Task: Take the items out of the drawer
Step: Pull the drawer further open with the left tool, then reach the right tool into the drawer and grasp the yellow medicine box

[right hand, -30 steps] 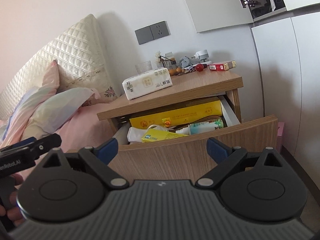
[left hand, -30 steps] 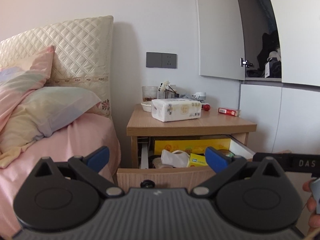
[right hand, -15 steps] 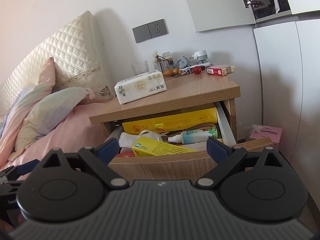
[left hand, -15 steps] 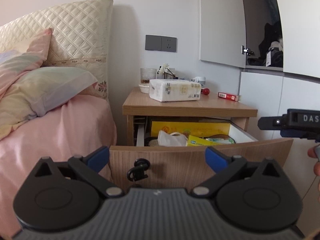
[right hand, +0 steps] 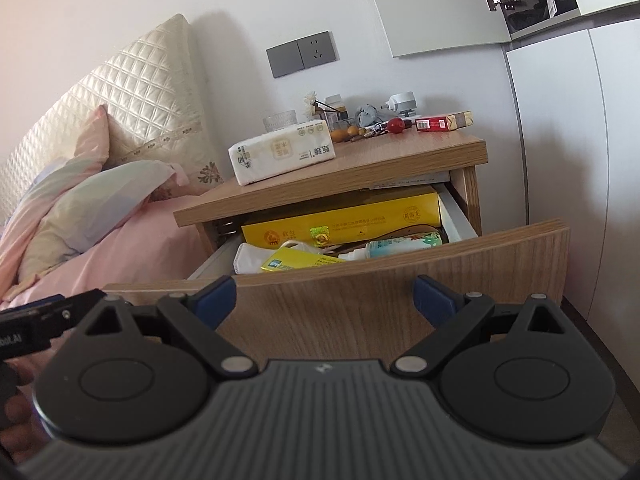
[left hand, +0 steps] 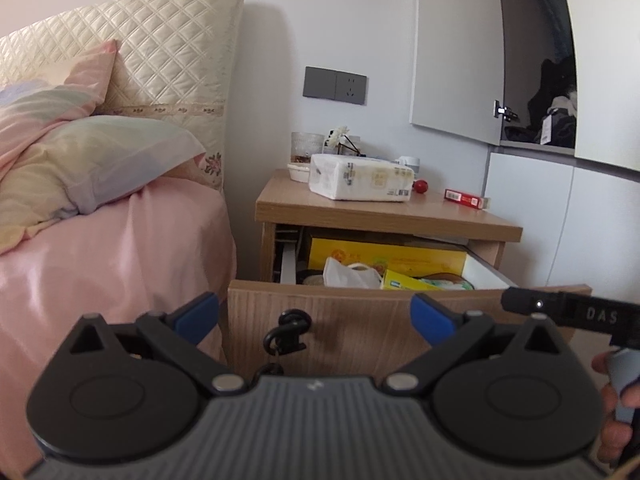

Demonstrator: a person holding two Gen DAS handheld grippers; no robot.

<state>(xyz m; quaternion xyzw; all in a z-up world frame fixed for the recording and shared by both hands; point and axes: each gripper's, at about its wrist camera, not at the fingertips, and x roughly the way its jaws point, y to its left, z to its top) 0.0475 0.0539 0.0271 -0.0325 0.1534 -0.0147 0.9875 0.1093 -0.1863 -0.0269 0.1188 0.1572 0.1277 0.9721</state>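
Left tongs (left hand: pixel 315 316): spread wide and empty, held in front of the drawer's wooden front, apart from it.
Right tongs (right hand: pixel 325 300): also spread wide and empty, facing the same front panel from the drawer's right side.
Drawer (right hand: pixel 400 280): pulled out from under the nightstand top, beyond both tongs; a black ring handle (left hand: pixel 289 330) hangs on its front between the left tongs' fingers.
Drawer contents: long yellow box (right hand: pixel 344 224) along the back wall; small yellow box (right hand: pixel 298 261) near the front edge; white crumpled bag (left hand: pixel 348 276) toward the left side; bottle (right hand: pixel 394 246) lying on its side toward the right.
Nightstand top (right hand: pixel 400 156): tissue pack (right hand: pixel 280 152) near its left front corner, red pack (right hand: pixel 436 122) at the back right corner.
Bed (left hand: pixel 112 248): just left of the nightstand.
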